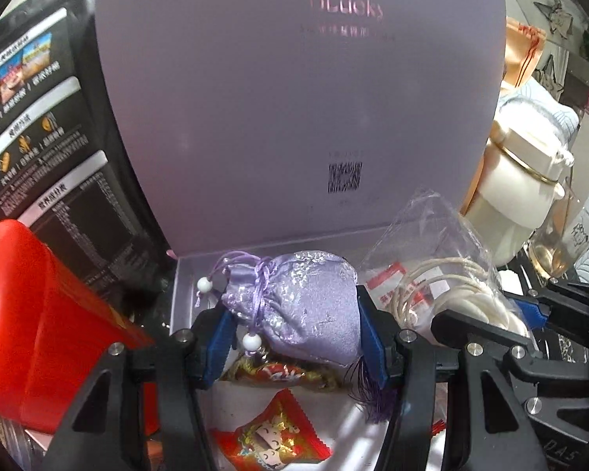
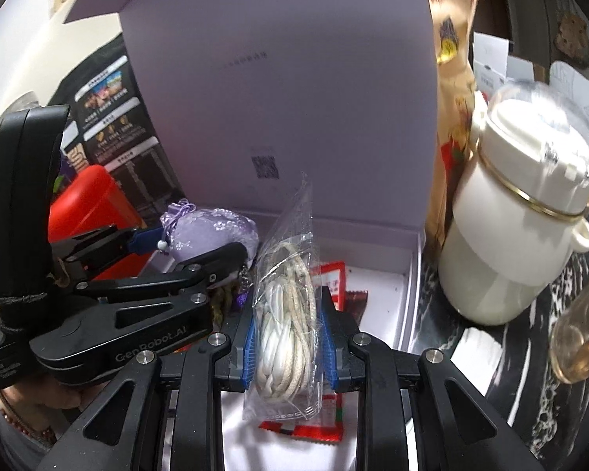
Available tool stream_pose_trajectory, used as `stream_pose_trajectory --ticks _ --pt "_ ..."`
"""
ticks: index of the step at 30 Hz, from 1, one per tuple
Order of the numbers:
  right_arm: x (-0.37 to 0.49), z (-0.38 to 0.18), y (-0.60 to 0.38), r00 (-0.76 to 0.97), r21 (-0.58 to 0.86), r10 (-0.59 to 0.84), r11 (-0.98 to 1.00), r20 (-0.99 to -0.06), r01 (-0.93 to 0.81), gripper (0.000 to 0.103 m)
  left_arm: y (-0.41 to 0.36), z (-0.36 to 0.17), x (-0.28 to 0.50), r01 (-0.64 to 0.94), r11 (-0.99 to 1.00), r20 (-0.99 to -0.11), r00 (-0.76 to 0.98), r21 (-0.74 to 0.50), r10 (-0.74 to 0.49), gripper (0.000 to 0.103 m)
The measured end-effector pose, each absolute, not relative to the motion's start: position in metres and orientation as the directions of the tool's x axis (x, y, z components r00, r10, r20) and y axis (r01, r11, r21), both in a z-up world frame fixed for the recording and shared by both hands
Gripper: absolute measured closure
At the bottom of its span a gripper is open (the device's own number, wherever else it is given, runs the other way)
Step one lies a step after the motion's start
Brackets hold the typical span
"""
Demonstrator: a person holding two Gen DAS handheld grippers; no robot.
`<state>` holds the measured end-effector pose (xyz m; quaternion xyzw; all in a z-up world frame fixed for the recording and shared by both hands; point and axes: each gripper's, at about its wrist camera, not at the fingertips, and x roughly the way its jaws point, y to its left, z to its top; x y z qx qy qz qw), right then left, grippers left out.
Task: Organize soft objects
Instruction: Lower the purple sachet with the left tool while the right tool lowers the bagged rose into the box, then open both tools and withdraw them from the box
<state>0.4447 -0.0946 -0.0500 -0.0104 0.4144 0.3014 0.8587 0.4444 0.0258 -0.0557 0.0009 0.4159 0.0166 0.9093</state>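
Left claw (image 1: 294,325) clamps purple pouch (image 1: 306,306); right claw (image 2: 286,349) pinches bagged cord (image 2: 286,314). Both over open box (image 2: 408,274). Placing step; next likely lower, release inside.

You are working over a crowded bench (image 2: 502,357) whose top looks dark with a pale speckled pattern, though little of it shows bare. Behind everything, at the upper left in the right wrist view, a plain cream wall (image 2: 39,27) catches soft, even light. Black printed packaging (image 1: 47,149) stands at the left beside a red container (image 1: 39,314). On the right stand a cream lidded pot with a gold band (image 2: 518,212), a tan printed bag (image 2: 451,90) and what may be a glass bottle (image 2: 581,337), blurred at the frame's edge.
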Motion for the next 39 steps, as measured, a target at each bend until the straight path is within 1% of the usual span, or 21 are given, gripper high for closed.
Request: stream_pose_trajectory --ticks 4,6,12,14,15,17,20,25,30,31,32,33,39 --pt "0.448 -0.057 -0.091 0.477 0.204 0.473 0.835 -0.740 -0.511 0.076 0.026 -0.061 0.455 -0.022 1.000 -0.772 0.636 0.010 0.022 0.047" --pt "0.449 -0.060 -0.088 0.483 0.179 0.450 0.843 -0.751 -0.507 0.074 0.027 -0.061 0.459 -0.023 1.000 -0.774 0.633 0.008 0.021 0.047" --pt "0.449 -0.060 -0.076 0.507 0.126 0.410 0.855 -0.758 -0.503 0.073 0.031 -0.065 0.458 -0.039 0.999 -0.777 0.629 0.003 0.026 0.045" --pt "0.448 -0.058 -0.076 0.525 0.098 0.388 0.863 -0.758 -0.495 0.069 0.035 -0.065 0.457 -0.044 0.999 -0.778 0.628 -0.002 0.027 0.045" --pt "0.448 -0.057 -0.076 0.534 0.086 0.377 0.867 -0.757 -0.490 0.064 0.036 -0.064 0.458 -0.049 0.999 -0.778 0.627 0.000 0.030 0.045" --pt "0.447 -0.054 -0.081 0.550 0.066 0.363 0.872 -0.752 -0.485 0.060 0.040 -0.063 0.456 -0.057 0.998 -0.776 0.629 0.002 0.037 0.045" --pt "0.445 -0.048 -0.082 0.575 0.038 0.345 0.878 -0.742 -0.477 0.051 0.042 -0.061 0.457 -0.073 0.997 -0.768 0.637 0.019 0.062 0.045" --pt "0.439 -0.039 -0.089 0.603 0.012 0.330 0.883 -0.726 -0.469 0.051 0.040 -0.054 0.453 -0.102 0.994 -0.740 0.667 0.029 0.090 0.045" --pt "0.430 -0.029 -0.096 0.630 -0.014 0.314 0.889 -0.710 -0.458 0.051 0.040 -0.047 0.450 -0.111 0.994 -0.733 0.674 0.023 0.092 0.039" --pt "0.428 -0.027 -0.097 0.638 -0.019 0.309 0.892 -0.706 -0.452 0.051 0.040 -0.045 0.449 -0.117 0.993 -0.732 0.674 0.025 0.098 0.031" --pt "0.426 -0.025 -0.100 0.645 -0.020 0.304 0.896 -0.701 -0.445 0.051 0.040 -0.044 0.448 -0.118 0.993 -0.727 0.680 0.021 0.096 0.022" --pt "0.424 -0.022 -0.104 0.650 -0.017 0.303 0.899 -0.696 -0.437 0.051 0.040 -0.042 0.446 -0.118 0.993 -0.721 0.687 0.017 0.093 0.019" --pt "0.414 -0.011 -0.120 0.667 -0.022 0.283 0.912 -0.689 -0.409 0.051 0.032 -0.024 0.435 -0.121 0.993 -0.697 0.711 0.019 0.099 0.018"
